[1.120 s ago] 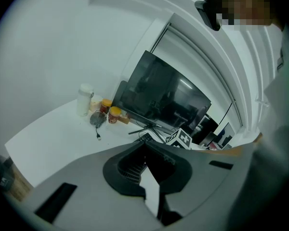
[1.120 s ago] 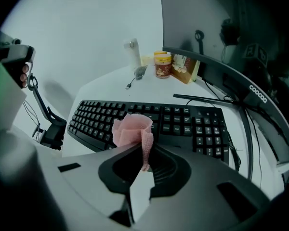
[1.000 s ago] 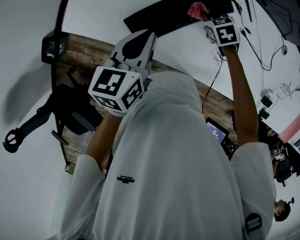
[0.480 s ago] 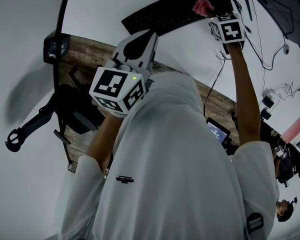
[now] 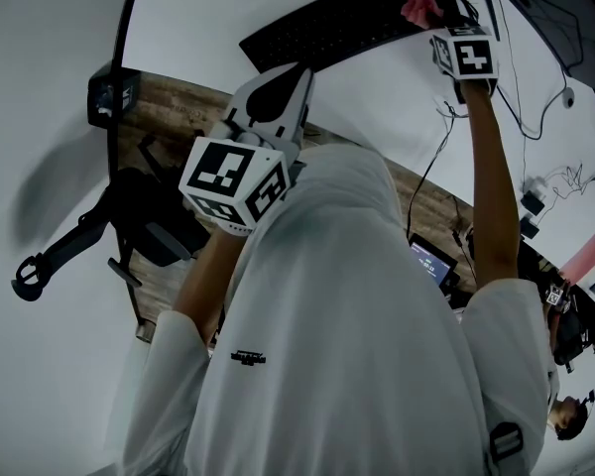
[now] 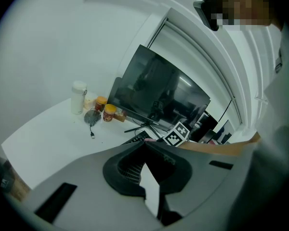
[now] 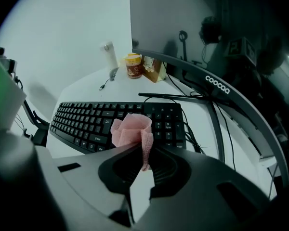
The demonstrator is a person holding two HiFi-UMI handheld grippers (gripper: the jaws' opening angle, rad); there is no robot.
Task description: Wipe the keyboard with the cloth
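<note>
R claw [image 7: 143, 150] pinches the pink cloth [image 7: 131, 129], bunched over the right end of the keyboard [image 7: 86, 121], which lies near the table [image 7: 86, 93] front edge. L claw [image 6: 145, 143] pressed together w/ nothing in it, above that front edge.

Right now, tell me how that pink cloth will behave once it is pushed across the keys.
The cloth bunches into ruffled folds above the right gripper, so it is probably soft and floppy, likely to fold rather than push stiffly. It looks thin and light, so it should drag across the keyboard without shifting it.
</note>
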